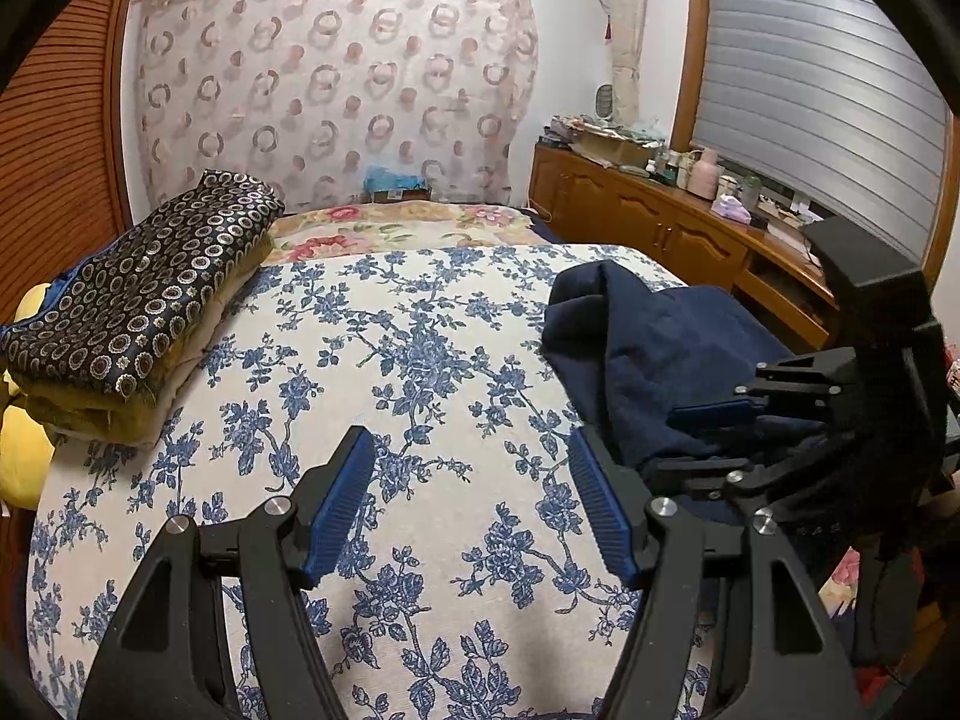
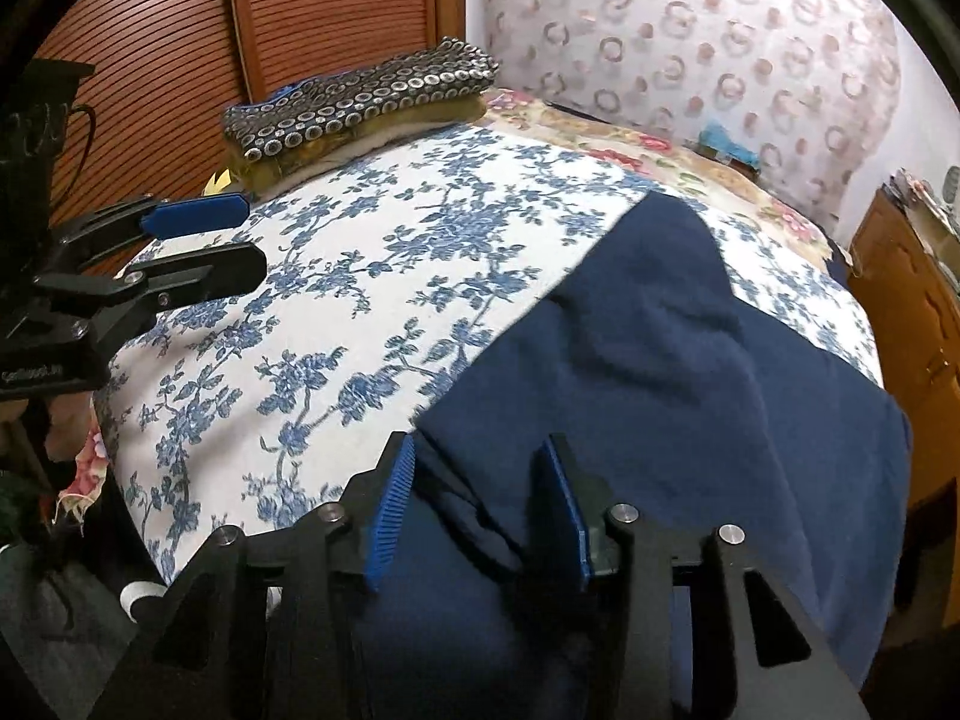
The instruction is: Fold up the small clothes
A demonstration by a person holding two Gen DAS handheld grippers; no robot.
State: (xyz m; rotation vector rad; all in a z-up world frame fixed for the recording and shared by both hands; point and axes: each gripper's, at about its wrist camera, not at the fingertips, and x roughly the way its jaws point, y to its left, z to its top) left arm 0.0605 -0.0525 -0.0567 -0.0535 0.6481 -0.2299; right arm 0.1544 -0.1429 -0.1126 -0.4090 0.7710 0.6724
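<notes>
A wide bed [image 1: 420, 360] fills most of the room, spread with a white cover printed in blue flowers, and beyond that a strip of cream bedding with pink and red blooms runs to the far wall. A sheer curtain [image 1: 336, 78] with ring patterns hangs across that wall. To one side stands a slatted wooden door [image 2: 336, 6]; on the other, a long wooden cabinet [image 1: 648, 222] crowded with bottles and boxes sits under a lowered grey shutter [image 1: 816, 84].

Next in size is the navy garment [image 2: 660, 372], lying rumpled on the bed's right half, one corner reaching up toward the floral bedding and the near part spilling over the bed edge toward me. On the opposite, far-left corner rests a folded quilt [image 1: 144, 306], dark with pale circles on top and an olive layer beneath, well apart from the garment. Something yellow [image 1: 21, 450] pokes out beside it.

The left gripper [image 1: 474, 492] hovers over bare bedcover just beside the garment's edge, its blue-padded jaws standing wide apart with nothing between them. The right gripper [image 2: 480, 510] sits low over the near part of the navy garment; its jaws are apart, a fold of the cloth lies in the gap, and the pads do not press on it.
</notes>
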